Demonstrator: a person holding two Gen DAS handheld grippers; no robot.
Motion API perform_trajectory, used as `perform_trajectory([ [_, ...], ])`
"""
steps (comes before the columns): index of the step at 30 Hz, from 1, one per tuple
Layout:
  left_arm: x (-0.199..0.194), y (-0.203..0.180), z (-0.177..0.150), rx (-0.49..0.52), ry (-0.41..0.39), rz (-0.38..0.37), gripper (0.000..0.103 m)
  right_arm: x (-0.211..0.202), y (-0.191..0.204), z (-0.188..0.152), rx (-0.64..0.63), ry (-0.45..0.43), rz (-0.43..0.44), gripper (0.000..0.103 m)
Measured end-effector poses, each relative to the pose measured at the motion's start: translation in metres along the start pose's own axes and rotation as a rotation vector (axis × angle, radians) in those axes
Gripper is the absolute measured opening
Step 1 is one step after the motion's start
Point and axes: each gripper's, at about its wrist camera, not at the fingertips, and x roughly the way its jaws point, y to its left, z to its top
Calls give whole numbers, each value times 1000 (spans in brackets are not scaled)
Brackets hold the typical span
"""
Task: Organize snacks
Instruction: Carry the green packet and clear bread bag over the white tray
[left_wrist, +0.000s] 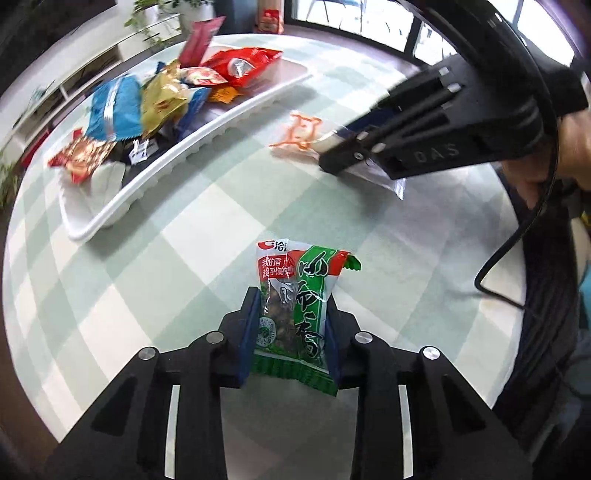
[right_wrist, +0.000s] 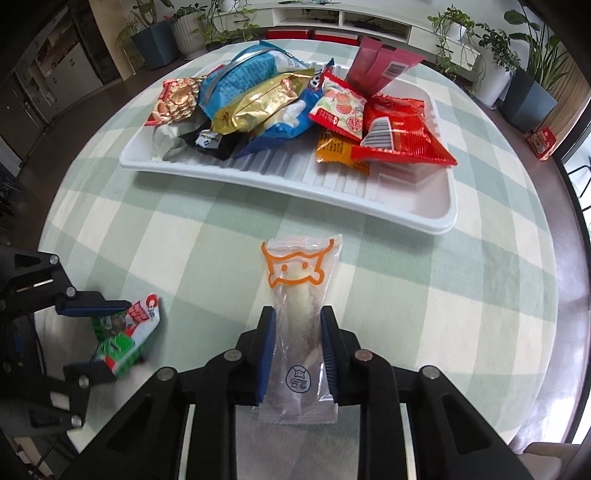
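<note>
Green packet (left_wrist: 291, 310) clamped in left tool (left_wrist: 290, 332); clear packet (right_wrist: 297, 332) in right tool (right_wrist: 297, 350).

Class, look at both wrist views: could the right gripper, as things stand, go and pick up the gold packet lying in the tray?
Probably not yet. The right gripper is shut on the clear packet, so its fingers are occupied. The way to the gold packet in the white tray otherwise looks free.

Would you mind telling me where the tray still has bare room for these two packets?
The white tray's near ribbed strip, below the black packet and orange packet, is bare through to its right corner. The back half is crowded with piled snacks.
</note>
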Motion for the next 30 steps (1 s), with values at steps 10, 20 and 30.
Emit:
perform_trajectory([
  [10, -36, 9, -19, -210, -180, -89, 26, -45, -21, -37, 117, -138, 149, 24],
  [20, -67, 35, 1, -363, -342, -171, 25, -71, -37, -31, 216, -242, 245, 23],
  [30, -106, 94, 53, -466, -484, -174, 25, -98, -47, 26, 219, -340, 259, 23],
])
